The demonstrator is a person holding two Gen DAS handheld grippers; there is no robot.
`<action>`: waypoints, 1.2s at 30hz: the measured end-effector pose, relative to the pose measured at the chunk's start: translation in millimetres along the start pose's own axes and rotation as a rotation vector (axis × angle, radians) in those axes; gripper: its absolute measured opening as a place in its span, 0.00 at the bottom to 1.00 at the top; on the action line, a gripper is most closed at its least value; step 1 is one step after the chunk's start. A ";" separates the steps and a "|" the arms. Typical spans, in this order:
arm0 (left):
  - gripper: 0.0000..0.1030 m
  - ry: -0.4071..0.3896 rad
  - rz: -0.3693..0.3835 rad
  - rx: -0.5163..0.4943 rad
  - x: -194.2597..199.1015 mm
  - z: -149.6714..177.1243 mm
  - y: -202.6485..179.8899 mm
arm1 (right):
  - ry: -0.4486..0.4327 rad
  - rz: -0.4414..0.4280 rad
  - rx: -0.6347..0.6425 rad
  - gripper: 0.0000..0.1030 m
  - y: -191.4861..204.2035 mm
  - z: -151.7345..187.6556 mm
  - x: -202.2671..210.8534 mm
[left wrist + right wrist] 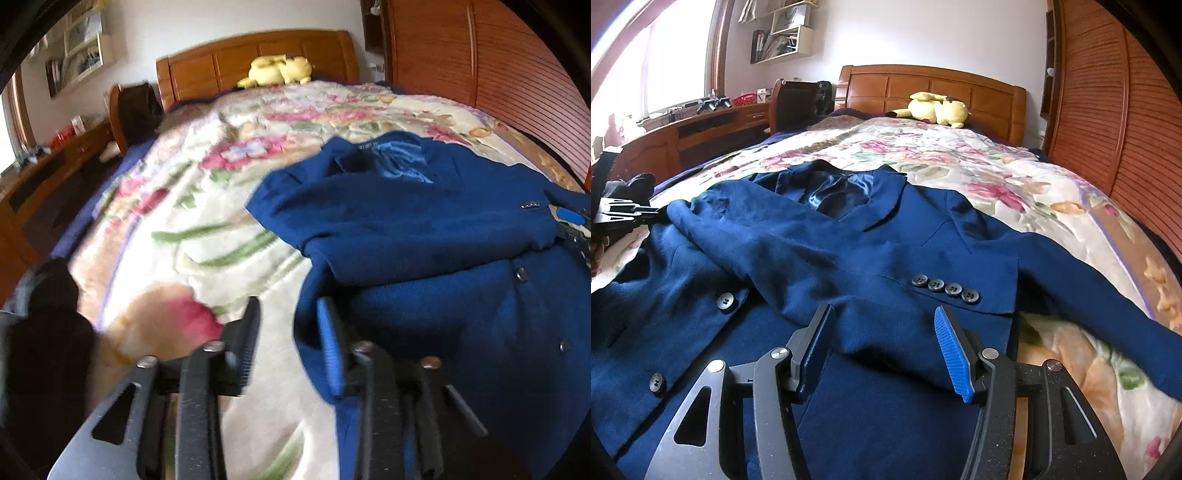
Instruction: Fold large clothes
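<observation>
A dark blue coat (775, 258) with shiny lining at the collar lies front-up on the bed. One sleeve is folded across its chest, and the cuff buttons (943, 288) lie just ahead of my right gripper (882, 314). That gripper hovers open over the sleeve end, and its pads do not press the cloth. In the left wrist view the coat (424, 229) fills the right half. My left gripper (288, 306) is open at the coat's left edge, with a strip of cloth and bare blanket between its fingers. Each gripper also shows in the other's view, the right gripper (572, 225) and the left gripper (624, 214).
A floral blanket (1015, 184) covers the bed. A yellow plush toy (938, 107) lies by the wooden headboard (886, 85). A slatted wardrobe (1108, 110) lines the right side. A desk (701, 129) and chair (794, 99) stand to the left under a window.
</observation>
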State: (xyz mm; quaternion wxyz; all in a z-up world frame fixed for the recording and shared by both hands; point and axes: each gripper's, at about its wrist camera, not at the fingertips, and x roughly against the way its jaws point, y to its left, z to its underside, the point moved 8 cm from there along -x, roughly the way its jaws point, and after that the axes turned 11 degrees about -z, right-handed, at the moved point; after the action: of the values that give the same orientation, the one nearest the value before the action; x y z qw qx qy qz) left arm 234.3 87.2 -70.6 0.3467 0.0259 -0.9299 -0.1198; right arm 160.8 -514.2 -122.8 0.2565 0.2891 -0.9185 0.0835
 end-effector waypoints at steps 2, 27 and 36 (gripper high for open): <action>0.39 -0.040 -0.004 0.002 14.4 -1.9 4.6 | 0.000 -0.003 -0.001 0.56 0.7 0.2 -0.4; 0.82 -0.222 0.055 0.142 116.1 -7.4 -59.3 | -0.034 -0.031 -0.079 0.80 -4.9 2.1 1.0; 0.82 -0.158 0.056 0.127 95.0 24.5 -86.7 | -0.038 -0.024 -0.069 0.81 -1.3 3.8 1.5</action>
State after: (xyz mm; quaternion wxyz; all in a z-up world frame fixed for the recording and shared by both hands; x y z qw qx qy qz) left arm 143.3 -4.3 -48.7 0.2733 0.0125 -0.9604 -0.0525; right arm 158.9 -517.2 -125.3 0.2498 0.2926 -0.9220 0.0434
